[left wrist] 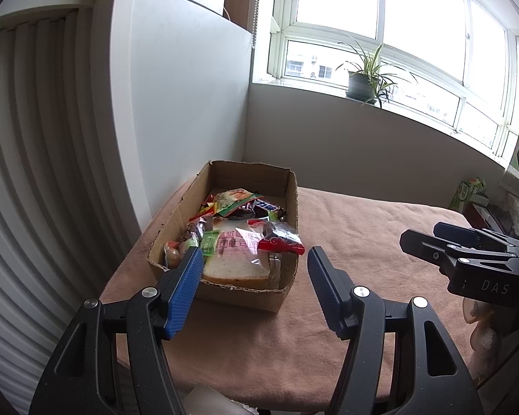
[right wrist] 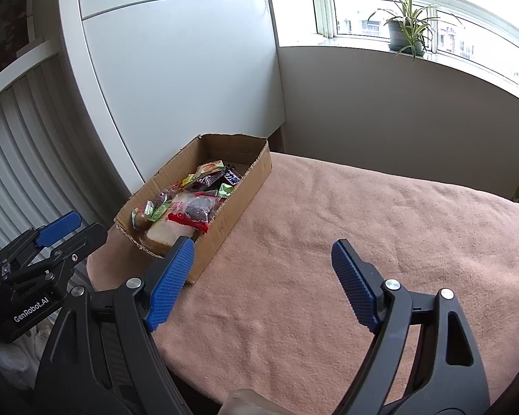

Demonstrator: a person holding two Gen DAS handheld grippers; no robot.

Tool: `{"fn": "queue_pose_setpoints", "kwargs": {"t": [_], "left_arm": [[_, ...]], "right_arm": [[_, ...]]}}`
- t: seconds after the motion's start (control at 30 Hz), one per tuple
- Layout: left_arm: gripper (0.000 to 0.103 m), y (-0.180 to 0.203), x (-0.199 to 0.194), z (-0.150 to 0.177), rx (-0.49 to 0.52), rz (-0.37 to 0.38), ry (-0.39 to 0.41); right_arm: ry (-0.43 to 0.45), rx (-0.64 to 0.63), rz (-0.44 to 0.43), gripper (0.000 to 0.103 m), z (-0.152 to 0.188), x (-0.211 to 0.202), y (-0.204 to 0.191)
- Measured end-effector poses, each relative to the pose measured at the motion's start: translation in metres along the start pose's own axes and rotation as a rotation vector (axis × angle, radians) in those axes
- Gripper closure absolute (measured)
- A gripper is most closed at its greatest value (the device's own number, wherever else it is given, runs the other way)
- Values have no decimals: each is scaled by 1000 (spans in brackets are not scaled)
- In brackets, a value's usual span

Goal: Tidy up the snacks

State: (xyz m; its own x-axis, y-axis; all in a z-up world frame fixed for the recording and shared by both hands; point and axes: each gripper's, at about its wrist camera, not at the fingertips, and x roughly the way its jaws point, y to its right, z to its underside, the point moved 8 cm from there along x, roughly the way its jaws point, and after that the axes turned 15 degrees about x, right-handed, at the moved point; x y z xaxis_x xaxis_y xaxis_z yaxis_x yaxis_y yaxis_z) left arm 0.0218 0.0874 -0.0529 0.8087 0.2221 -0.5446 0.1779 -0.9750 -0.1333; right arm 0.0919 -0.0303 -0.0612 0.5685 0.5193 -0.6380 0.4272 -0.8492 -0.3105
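Observation:
An open cardboard box (left wrist: 290, 200) (right wrist: 256, 173) stands on the pink cloth at the table's left. It holds several wrapped snacks: a bagged bread slice (left wrist: 238, 259) (right wrist: 166, 233), a red packet (left wrist: 282, 242) (right wrist: 188, 221), a dark candy bar (left wrist: 264, 205) (right wrist: 231, 177) and a green packet (left wrist: 237, 199) (right wrist: 209, 167). My left gripper (left wrist: 256, 276) is open and empty, just in front of the box. My right gripper (right wrist: 261, 269) is open and empty, over the cloth to the right of the box; it also shows in the left wrist view (left wrist: 460, 242).
The pink cloth (right wrist: 363, 214) covers the table. A white cabinet (left wrist: 183, 86) stands behind the box. A potted plant (left wrist: 363, 83) sits on the window sill. Green packaging (left wrist: 467, 190) lies at the far right edge.

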Motion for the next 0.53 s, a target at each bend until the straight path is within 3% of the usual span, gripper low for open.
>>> {"fn": "queue_pose_setpoints", "kwargs": {"t": [0.53], "left_arm": [[36,1,1,1,-7,2,-2]], "right_arm": [[-9,8,3,19,2,4,-2]]}}
